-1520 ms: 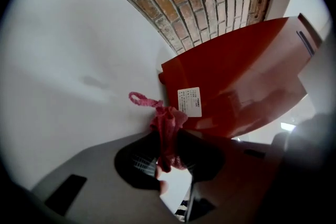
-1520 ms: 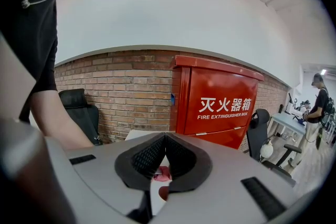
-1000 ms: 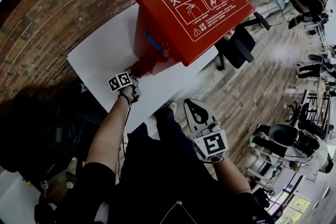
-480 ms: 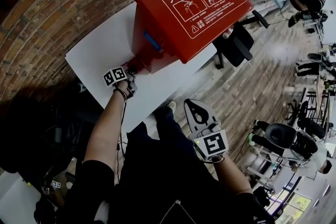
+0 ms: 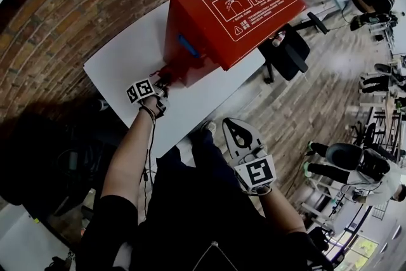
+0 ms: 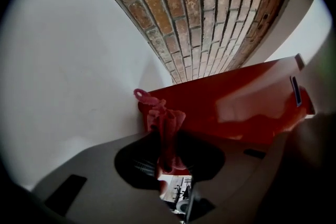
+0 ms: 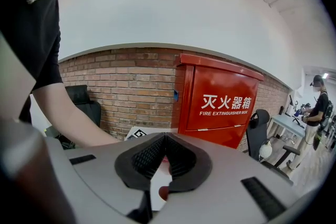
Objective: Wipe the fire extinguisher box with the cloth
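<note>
Head view: the fire extinguisher box (image 5: pixel 235 9) stands on the white worktop (image 5: pixel 120 60); the left gripper (image 5: pixel 163 81) is at its lower corner, the right gripper (image 5: pixel 233 130) well apart.

Left gripper view: the jaws are closed on the red cloth (image 6: pixel 164 128), which touches the box.

Right gripper view: the jaws are together and hold nothing.

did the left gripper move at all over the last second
Yes, slightly. The left gripper, shut on the red cloth, has slid a little leftward along the foot of the fire extinguisher box, away from its blue latch.
</note>
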Motion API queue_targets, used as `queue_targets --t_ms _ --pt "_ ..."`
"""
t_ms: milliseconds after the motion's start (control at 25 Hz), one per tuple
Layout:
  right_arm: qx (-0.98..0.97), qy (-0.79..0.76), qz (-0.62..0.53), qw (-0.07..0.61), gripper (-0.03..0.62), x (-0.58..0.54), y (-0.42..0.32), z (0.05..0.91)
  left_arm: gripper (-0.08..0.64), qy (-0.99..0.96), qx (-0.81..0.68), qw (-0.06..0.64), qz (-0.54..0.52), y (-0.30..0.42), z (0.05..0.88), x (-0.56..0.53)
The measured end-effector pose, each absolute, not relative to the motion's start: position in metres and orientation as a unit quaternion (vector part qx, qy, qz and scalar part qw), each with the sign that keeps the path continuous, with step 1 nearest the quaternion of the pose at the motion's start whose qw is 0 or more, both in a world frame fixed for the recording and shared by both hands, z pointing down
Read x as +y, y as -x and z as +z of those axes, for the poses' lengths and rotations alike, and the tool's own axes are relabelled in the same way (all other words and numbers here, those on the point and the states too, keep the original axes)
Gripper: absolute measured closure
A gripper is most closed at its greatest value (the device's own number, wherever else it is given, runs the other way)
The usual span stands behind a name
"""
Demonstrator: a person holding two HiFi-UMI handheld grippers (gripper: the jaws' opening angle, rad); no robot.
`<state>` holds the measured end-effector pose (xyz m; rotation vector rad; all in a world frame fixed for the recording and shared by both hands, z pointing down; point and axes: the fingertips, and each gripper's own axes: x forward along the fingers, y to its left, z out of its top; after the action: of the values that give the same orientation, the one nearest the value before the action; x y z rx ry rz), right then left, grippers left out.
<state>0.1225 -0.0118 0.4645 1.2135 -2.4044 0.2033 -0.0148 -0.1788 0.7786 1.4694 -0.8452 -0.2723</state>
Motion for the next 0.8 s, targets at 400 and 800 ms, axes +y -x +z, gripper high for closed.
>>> queue_targets --t_ms 400,800 --pt "-0.872 -0.432 0.064 0.222 0.572 -0.006 -0.112 0.457 0.446 -0.647 -0.357 0.655 -0.161 0.014 0.749 -0.174" --pt "-0.875 -0.432 0.063 0.21 0.572 -0.002 -0.111 0.455 0.446 -0.646 -0.345 0.653 -0.191 0.013 0.724 -0.172"
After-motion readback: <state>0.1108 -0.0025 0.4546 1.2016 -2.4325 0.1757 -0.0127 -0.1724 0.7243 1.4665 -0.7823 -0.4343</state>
